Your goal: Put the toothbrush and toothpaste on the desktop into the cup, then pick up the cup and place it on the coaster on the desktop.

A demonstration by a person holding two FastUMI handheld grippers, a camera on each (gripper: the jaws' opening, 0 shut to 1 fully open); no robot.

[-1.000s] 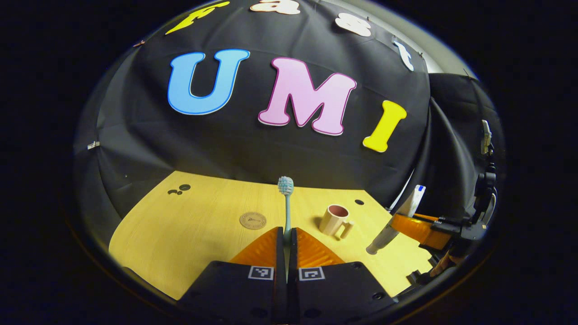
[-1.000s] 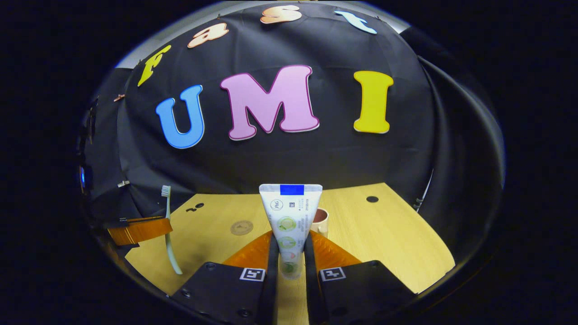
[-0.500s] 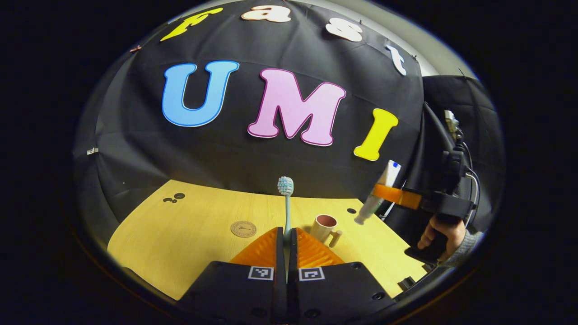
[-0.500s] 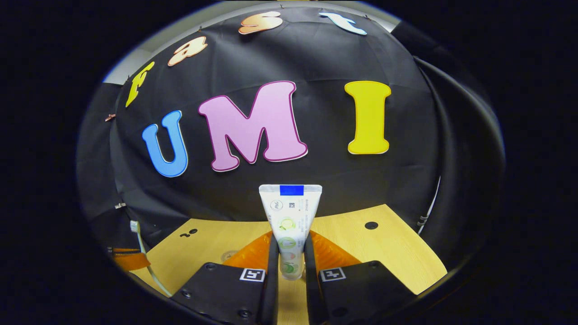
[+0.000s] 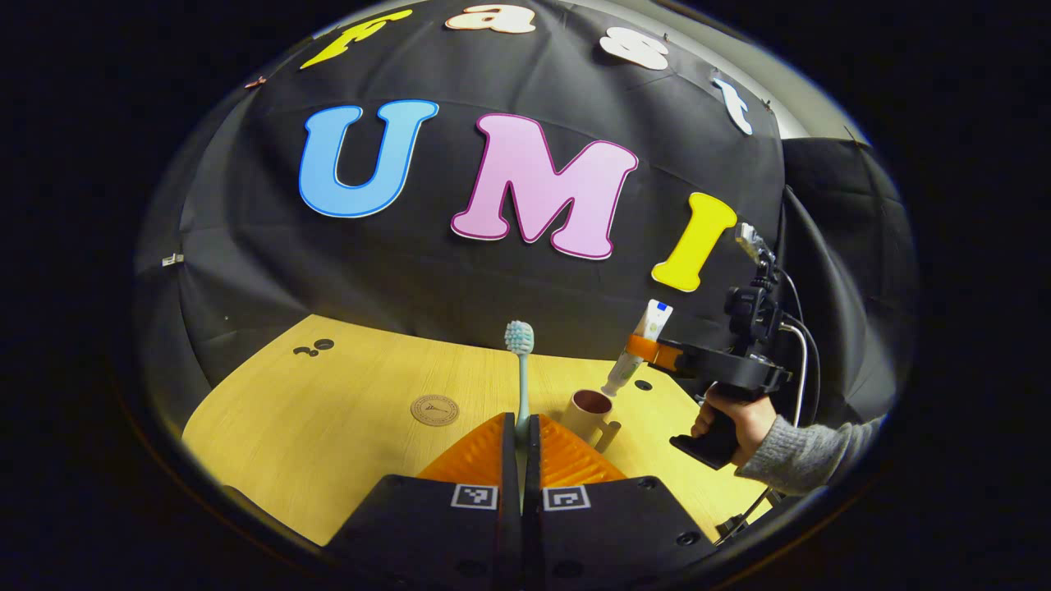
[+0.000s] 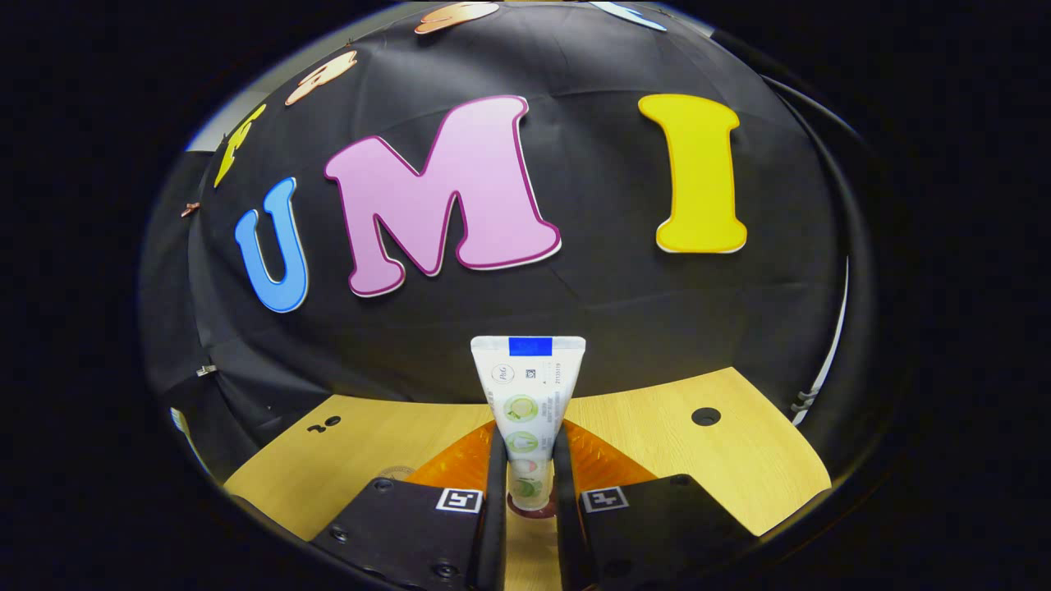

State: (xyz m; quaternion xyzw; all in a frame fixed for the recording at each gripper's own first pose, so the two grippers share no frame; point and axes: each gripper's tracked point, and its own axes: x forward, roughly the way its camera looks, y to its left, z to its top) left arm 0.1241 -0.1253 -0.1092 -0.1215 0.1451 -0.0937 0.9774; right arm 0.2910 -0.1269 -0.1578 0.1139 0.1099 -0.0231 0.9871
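On the wooden desktop (image 5: 328, 427), a round coaster (image 5: 434, 410) lies bare at left. The left gripper (image 5: 520, 433) is clamped on an upright toothbrush (image 5: 519, 361). Right of it, the empty cup (image 5: 588, 413) stands beneath the toothpaste tube (image 5: 636, 361), pinched in the right gripper (image 6: 527, 476); nothing is in the cup yet.

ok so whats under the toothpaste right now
The cup stands on the table just below the toothpaste, which the right tongs hold cap down above its open mouth. The cup's inside is hidden from here.
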